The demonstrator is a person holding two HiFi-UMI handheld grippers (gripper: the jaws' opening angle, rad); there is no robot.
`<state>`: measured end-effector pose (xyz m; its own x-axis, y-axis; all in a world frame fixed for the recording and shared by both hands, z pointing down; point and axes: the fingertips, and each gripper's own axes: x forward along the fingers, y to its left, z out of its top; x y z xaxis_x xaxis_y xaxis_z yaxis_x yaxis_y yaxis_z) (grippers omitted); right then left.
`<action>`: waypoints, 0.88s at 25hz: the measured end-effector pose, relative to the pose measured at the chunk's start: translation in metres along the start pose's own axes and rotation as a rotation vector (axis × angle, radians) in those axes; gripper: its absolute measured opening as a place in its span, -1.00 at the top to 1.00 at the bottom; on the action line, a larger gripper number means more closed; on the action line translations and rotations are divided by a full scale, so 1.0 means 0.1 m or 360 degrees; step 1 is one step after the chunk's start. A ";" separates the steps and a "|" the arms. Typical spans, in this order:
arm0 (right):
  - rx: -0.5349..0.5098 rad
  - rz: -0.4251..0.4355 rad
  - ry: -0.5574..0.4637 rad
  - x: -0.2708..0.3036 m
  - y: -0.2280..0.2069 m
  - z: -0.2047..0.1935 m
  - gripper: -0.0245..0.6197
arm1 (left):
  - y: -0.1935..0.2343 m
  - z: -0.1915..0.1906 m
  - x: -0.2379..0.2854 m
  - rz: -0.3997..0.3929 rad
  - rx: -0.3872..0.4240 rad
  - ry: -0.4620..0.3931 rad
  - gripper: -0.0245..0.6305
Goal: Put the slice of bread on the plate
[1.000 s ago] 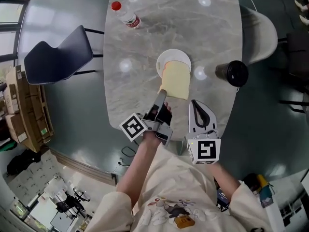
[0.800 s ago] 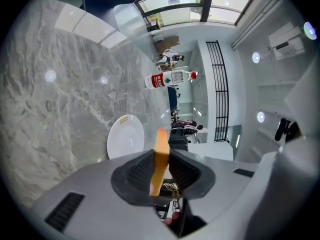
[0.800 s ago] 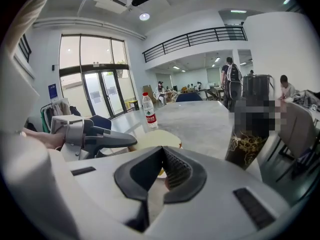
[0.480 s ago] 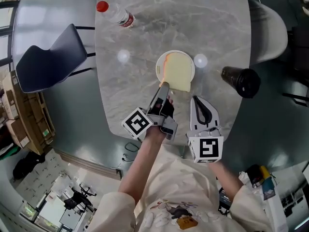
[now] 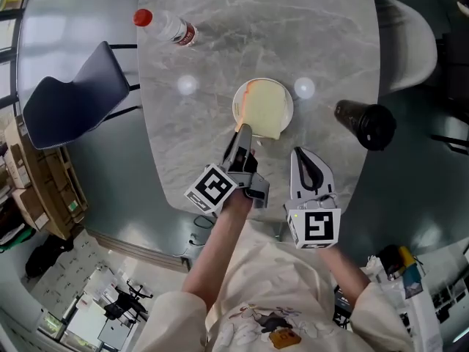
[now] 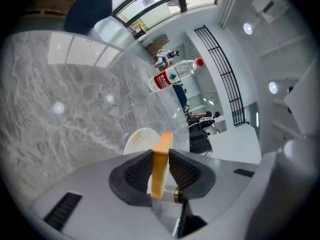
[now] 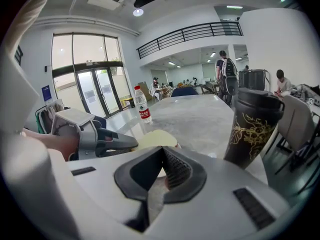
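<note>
A pale slice of bread [image 5: 265,108] with a tan crust lies over the white plate [image 5: 237,103] in the middle of the grey marble table [image 5: 212,64]. My left gripper [image 5: 242,129] is shut on the slice's near edge. In the left gripper view the bread [image 6: 160,166] stands edge-on between the black pads [image 6: 137,171], and the plate [image 6: 137,138] shows just beyond. Right of it, near the table's front edge, my right gripper [image 5: 296,152] is shut with nothing in it. The right gripper view shows its own jaws [image 7: 161,151] meeting at the tips, with the bread [image 7: 156,138] ahead.
A water bottle [image 5: 165,26] with a red cap lies at the far left of the table. A tall black cup [image 5: 366,123] stands by the right edge. A dark chair [image 5: 69,97] is left of the table, a white one [image 5: 403,42] on the right.
The left gripper has sunk and carried the bread further over the plate; the slice now covers most of it. The right gripper has dropped slightly, still shut.
</note>
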<state>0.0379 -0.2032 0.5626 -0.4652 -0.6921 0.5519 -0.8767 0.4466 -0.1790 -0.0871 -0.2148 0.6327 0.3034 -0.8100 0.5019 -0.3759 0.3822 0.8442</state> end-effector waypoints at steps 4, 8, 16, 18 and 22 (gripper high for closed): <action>0.0001 -0.0004 -0.0015 -0.01 0.02 0.05 0.91 | 0.02 0.08 -0.02 0.0131 0.0275 -0.0019 0.58; 0.0010 -0.0003 -0.0025 -0.04 0.06 0.07 0.91 | 0.03 0.09 -0.01 0.0208 0.0406 -0.0009 0.20; 0.0001 -0.0007 -0.0039 -0.10 0.06 0.05 0.91 | 0.13 0.01 0.01 0.0370 0.0693 0.0090 -0.14; 0.0000 -0.0009 -0.0044 -0.12 0.05 0.06 0.91 | 0.16 -0.01 0.02 0.0382 0.0694 0.0121 -0.14; -0.0004 -0.0017 -0.0045 -0.16 0.07 0.07 0.91 | 0.27 -0.07 -0.01 0.0413 0.0693 0.0200 -0.14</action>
<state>0.0378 -0.1930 0.5470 -0.4592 -0.7126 0.5304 -0.8813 0.4406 -0.1710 -0.0918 -0.2007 0.6566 0.2448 -0.6431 0.7256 -0.7739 0.3213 0.5458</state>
